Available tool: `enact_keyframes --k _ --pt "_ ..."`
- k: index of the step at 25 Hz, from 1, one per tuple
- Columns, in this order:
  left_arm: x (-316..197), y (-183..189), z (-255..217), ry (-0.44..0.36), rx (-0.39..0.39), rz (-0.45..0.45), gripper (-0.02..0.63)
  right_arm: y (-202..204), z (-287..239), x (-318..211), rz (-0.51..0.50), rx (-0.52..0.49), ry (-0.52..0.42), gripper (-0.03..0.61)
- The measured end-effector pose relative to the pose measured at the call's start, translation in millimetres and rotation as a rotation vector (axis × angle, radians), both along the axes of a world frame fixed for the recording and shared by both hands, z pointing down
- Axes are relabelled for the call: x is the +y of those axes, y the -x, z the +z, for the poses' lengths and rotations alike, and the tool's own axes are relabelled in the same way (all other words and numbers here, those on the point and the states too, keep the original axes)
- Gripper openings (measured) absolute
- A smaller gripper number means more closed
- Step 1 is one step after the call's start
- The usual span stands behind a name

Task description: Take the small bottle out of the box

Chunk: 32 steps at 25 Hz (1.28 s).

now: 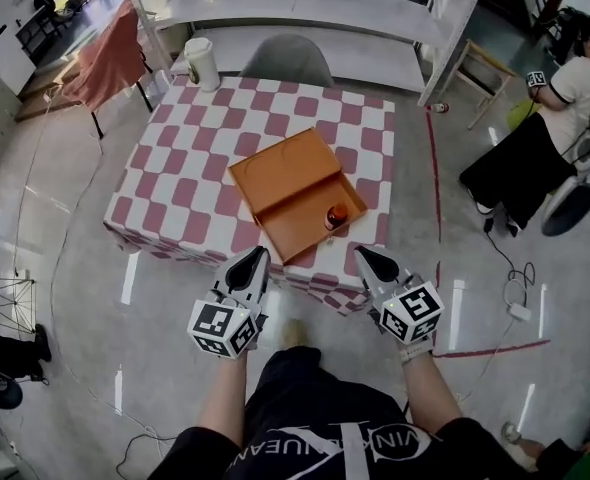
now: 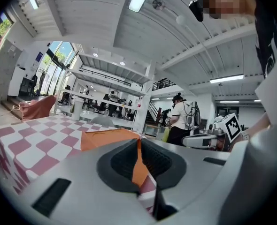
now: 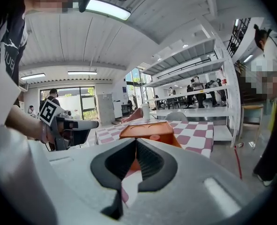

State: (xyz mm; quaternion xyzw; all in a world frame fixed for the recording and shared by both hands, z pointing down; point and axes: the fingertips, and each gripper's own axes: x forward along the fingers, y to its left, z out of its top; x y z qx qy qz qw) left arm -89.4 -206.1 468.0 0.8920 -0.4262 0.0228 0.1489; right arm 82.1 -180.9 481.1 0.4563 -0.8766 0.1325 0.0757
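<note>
Jaws pressed together, empty, on my left gripper (image 1: 253,257), right gripper (image 1: 365,257); reaching unopened may topple small bottle (image 1: 337,214), 4 o'clock in box (image 1: 297,226).

Tablecloth (image 1: 275,118): checkerboard of dusky pink and white squares. Box (image 1: 280,173): plain orange, inside and out. Small bottle (image 1: 336,214): orange-red top. Left gripper (image 1: 258,256) and right gripper (image 1: 363,255): pale grey shells, black ribbed pads, white cubes bearing black square markers. Jug (image 1: 201,63): cream-white. Chair (image 1: 287,60): grey. Floor (image 1: 75,268): glossy pale grey, crossed by a red tape line (image 1: 434,168). Draped cloth (image 1: 110,58): rust brown.
</note>
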Motion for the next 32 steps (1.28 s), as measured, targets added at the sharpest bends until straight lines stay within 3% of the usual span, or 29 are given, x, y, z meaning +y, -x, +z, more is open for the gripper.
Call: enact_keyframes --k 12,22,27,32 --pt "-35.1 -23.5 19.3 0.038 -0.018 0.132 0.025 3.6 15.6 -31.5 0.044 0.102 -0.010 0.031" --pt "-39.3 -31.1 36.5 0.086 -0.003 0.091 0.026 1.7 29.9 -58.0 0.002 0.162 0.015 0.088" --pt "-39.3 -32.0 44.9 0.097 -0.022 0.056 0.026 1.2 42.3 -68.6 -0.024 0.176 0.043 0.155" --pt "-44.7 -32.5 46.5 0.092 -0.019 0.023 0.026 2.9 43.8 -76.2 -0.055 0.179 0.037 0.169"
